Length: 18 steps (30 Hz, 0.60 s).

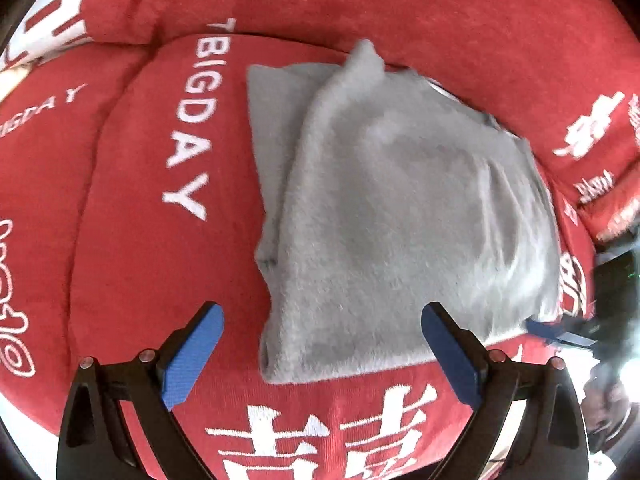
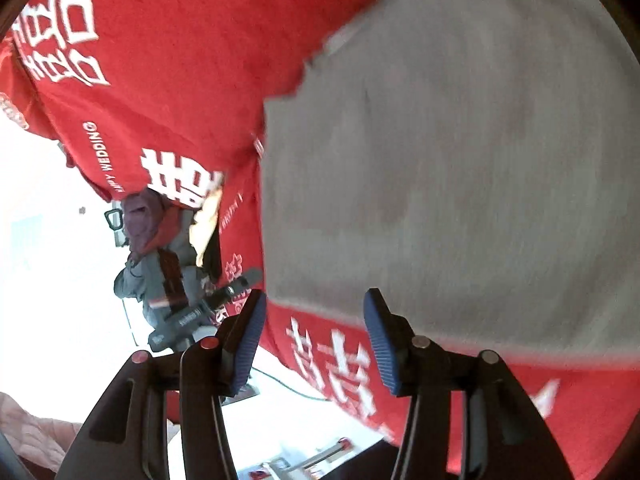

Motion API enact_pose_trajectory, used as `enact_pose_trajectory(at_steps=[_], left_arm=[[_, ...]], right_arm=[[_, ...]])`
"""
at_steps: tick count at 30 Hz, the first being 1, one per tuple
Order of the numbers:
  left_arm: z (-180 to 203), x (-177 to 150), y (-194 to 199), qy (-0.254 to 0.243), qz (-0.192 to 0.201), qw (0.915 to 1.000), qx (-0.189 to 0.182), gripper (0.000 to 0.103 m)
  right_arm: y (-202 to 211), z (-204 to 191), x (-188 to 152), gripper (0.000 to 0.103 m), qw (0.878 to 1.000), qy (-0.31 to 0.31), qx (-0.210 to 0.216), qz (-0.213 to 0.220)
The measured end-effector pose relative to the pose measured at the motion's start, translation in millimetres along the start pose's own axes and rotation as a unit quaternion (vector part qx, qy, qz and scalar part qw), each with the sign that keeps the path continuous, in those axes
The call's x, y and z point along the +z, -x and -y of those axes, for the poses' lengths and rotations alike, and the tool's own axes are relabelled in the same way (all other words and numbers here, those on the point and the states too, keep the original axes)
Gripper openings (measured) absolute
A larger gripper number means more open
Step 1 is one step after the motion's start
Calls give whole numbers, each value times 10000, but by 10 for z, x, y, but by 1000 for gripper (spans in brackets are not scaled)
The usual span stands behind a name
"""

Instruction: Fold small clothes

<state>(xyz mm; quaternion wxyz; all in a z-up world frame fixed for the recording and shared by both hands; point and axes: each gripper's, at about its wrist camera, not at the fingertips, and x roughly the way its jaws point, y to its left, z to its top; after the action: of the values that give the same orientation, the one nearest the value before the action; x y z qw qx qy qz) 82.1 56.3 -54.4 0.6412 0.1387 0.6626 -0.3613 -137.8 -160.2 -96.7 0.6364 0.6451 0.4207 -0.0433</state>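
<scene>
A small grey fleecy garment point(image 1: 392, 208) lies folded in layers on a red cushion point(image 1: 152, 264) with white lettering. My left gripper point(image 1: 320, 344) is open and empty, its blue pads point(image 1: 192, 356) just short of the garment's near edge. The right gripper's blue fingertips point(image 1: 552, 330) show at the garment's right edge. In the right wrist view the same grey garment point(image 2: 460, 184) fills the upper right. My right gripper point(image 2: 316, 340) is open and empty, hovering near the garment's near edge over the red cover point(image 2: 328, 360).
Red cushions with white characters point(image 1: 440, 16) surround the garment at the back and sides. In the right wrist view a seated person point(image 2: 160, 256) and a white floor point(image 2: 48, 272) lie beyond the cushion edge at left. A hand point(image 2: 28, 432) shows at lower left.
</scene>
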Motion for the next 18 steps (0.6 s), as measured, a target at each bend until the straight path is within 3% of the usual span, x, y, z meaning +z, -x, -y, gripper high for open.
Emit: enact_pose_trajectory(at_steps=[3,5,8,11,13,15,17,18], left_arm=[[-2,-42,-16,-148,-43,9995,-286,97],[-9,-59,-55,-264,-123,9986,-447,86],[-14,-79,-135,-386,-216,9972,-607,84],[-12,-88,-181,-489,-313,9958,-710,73],[-50,-101,-183,-483,-341,9951,-790,61],[-109,-83,-206,-384,-424,9948,-847,29],[-208,-68,-191,-127,-474,9922,-1144,6],[-242,-66,-165,-19,-449,9910,-1262,6]], right_arm=[[-183,221,-239,54,9977,-629,89,234],[-253,342,-329,55,9943,-940,114,487],[-292,434,-385,55,9886,-1277,230,764],[-321,487,-442,55,9832,-1492,379,981],[-325,501,-447,54,9784,-1592,467,1231],[-347,504,-414,55,9716,-1776,595,1445],[-385,535,-374,54,9611,-2066,862,1620],[-384,540,-355,36,9583,-2146,907,1654]])
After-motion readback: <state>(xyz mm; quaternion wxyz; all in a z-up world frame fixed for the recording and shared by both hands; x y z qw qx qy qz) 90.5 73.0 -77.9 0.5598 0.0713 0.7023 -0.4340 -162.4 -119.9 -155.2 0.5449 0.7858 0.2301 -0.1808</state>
